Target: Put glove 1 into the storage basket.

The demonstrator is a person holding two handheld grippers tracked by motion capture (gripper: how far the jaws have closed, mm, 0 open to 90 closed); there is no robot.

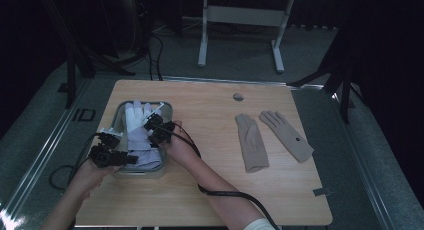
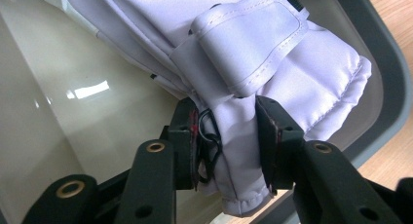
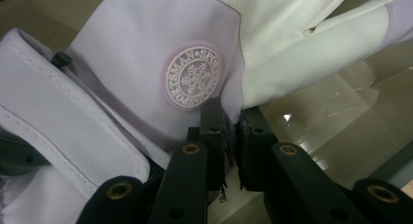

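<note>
The wooden surface (image 1: pixel 210 190) carried a grey tray (image 1: pixel 120 121) toward its left side and, well apart on the right, a pair of beige gloves (image 1: pixel 272 137) lying flat side by side, probably out of the way of the work. A padded lilac-and-white ski glove (image 1: pixel 137 132) lay in the tray with its fingers pointing away from the person, and both hands reached in to it from the near side. The left claw (image 2: pixel 226 136) was pinched on the glove's cuff end just below the wrist strap (image 2: pixel 248 44), beside a small black clip (image 2: pixel 208 141); that hold likely controlled the bulky end. The right claw (image 3: pixel 230 136) was pressed together on a fold of fabric just under the round snowflake badge (image 3: pixel 194 78), near where the white finger panels begin. Gripping at two points would suit lifting or setting it level.
</note>
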